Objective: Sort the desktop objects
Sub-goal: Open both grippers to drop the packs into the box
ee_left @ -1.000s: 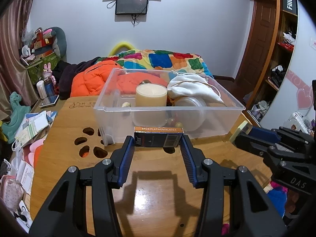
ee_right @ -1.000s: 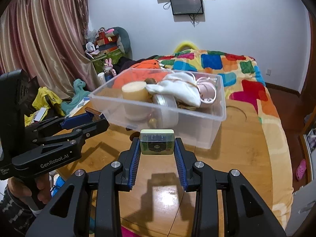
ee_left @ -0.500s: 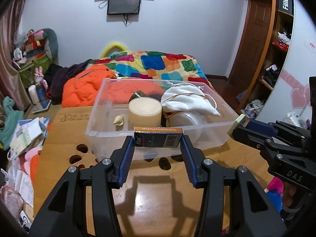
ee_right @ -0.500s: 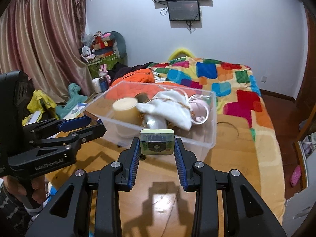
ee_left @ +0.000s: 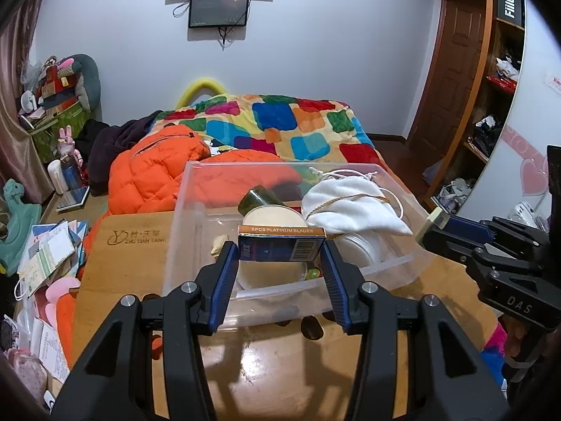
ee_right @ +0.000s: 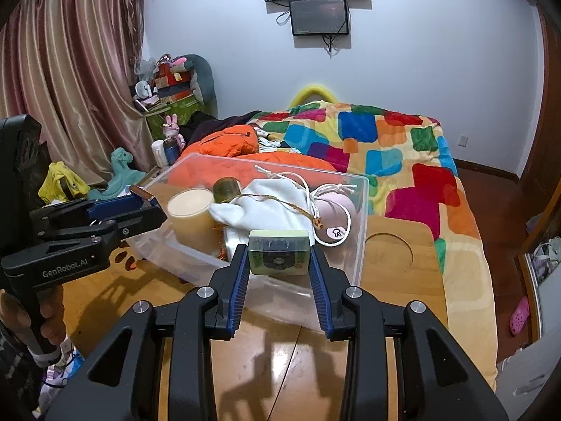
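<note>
My left gripper (ee_left: 280,252) is shut on a dark blue razor blade box (ee_left: 280,244) and holds it over the near wall of the clear plastic bin (ee_left: 399,263). My right gripper (ee_right: 278,258) is shut on a small pale green box (ee_right: 278,252) above the bin's near wall (ee_right: 357,242). The bin holds a cream candle (ee_right: 191,215), a white drawstring pouch (ee_right: 266,207), a dark green jar (ee_right: 226,187) and a pink round item (ee_right: 335,231). The right gripper shows in the left wrist view (ee_left: 434,226), the left gripper in the right wrist view (ee_right: 140,198).
The bin stands on a wooden table (ee_left: 133,242) with cut-out holes (ee_right: 389,256). Papers and toys (ee_left: 45,256) lie off the table's left edge. A bed with a colourful quilt (ee_right: 385,147) and an orange jacket (ee_left: 154,172) lies behind.
Both grippers have risen and moved forward with their boxes, from in front of the bin's near wall to over the wall, so the bin's contents show from above.
</note>
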### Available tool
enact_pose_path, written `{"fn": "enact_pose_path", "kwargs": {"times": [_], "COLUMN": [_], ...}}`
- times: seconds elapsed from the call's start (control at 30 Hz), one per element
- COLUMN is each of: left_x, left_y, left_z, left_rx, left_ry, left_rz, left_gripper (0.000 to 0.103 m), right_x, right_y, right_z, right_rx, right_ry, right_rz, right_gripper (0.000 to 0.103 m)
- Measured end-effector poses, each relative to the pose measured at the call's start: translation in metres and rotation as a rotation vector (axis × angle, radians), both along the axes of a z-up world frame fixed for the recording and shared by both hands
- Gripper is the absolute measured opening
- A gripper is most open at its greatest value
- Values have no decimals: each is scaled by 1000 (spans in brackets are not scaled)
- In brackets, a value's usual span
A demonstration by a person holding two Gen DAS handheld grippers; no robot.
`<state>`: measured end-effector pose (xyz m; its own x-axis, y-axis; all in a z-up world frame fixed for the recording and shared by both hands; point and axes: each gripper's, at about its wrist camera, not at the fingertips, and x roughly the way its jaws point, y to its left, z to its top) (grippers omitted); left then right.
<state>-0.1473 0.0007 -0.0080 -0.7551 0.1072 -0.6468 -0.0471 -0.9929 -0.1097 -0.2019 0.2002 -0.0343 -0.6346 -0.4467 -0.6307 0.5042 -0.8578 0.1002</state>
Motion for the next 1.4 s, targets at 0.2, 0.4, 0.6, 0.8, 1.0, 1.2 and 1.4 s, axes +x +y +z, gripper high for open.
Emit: {"fn": "enact_pose_path", "kwargs": {"times": [0.2, 0.4, 0.6, 0.8, 1.0, 1.2, 1.4], "left_x": [-5, -8, -9, -8, -5, -3, 2], "left_y": [4, 7, 7, 6, 9, 9, 6], "left_z": [-9, -13, -13, -13, -13, -12, -7], "left_rx": [-1, -29, -27, -29, -53, -47, -47], "left_ry": [-25, -26, -27, -25, -21, -17, 4], "left_rz": [-13, -2, -2, -1, -8, -13, 5], "left_gripper": [48, 48, 49, 68, 73, 74, 89], "right_x": [-11, -17, -18, -17, -15, -10, -2], "right_y": [-1, -2, -3, -5, -4, -3, 1], "right_z": [-8, -14, -17, -17, -16, -13, -5], "right_rx": [-1, 3, -5, -11, -28, -30, -29], "right_ry": [-27, -43, -53, -54, -61, -43, 2], "right_rz": [-4, -3, -4, -6, -6, -17, -45], "right_gripper": [31, 31, 31, 31, 31, 44, 61]}}
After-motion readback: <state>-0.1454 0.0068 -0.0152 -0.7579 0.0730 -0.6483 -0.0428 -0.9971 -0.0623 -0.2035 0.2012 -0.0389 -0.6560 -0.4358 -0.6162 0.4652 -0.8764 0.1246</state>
